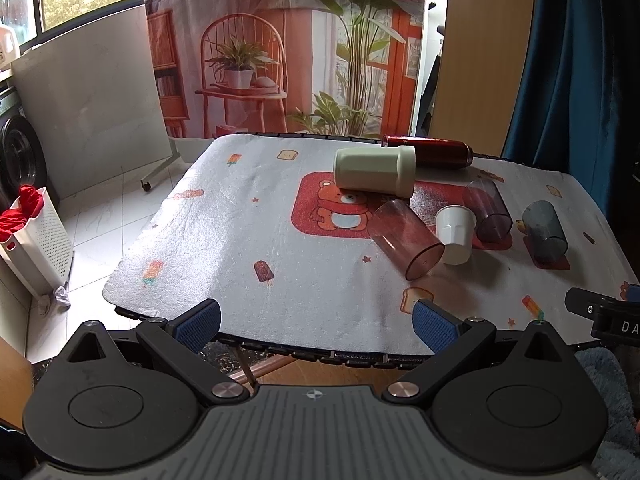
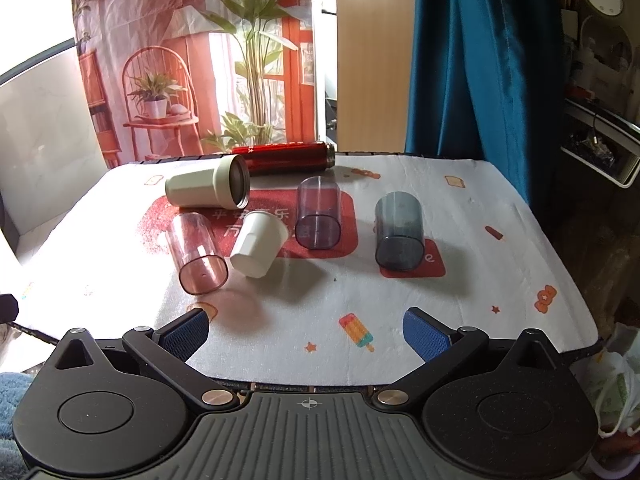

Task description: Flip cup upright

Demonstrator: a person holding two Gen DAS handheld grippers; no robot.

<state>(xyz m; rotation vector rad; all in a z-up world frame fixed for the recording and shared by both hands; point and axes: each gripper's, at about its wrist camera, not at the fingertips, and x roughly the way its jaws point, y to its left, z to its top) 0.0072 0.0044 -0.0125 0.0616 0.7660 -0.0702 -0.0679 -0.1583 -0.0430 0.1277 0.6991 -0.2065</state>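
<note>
Several cups lie on their sides on the cloth-covered table (image 2: 400, 344): a clear pink cup (image 2: 197, 253) (image 1: 405, 239), a small white cup (image 2: 258, 249) (image 1: 455, 234), a clear purple cup (image 2: 318, 212) (image 1: 487, 210), a smoky blue-grey cup (image 2: 399, 232) (image 1: 545, 237) and a big cream mug (image 2: 208, 188) (image 1: 374, 172). A red bottle (image 2: 288, 157) (image 1: 430, 151) lies behind them. My left gripper (image 1: 316, 322) is open and empty at the table's near edge, left of the cups. My right gripper (image 2: 306, 332) is open and empty, in front of the cups.
The cloth has a red bear patch (image 1: 332, 208) and a red coaster (image 2: 412, 262) under the blue-grey cup. A white laundry basket (image 1: 36, 240) stands on the floor at left. A blue curtain (image 2: 472, 60) hangs behind at right.
</note>
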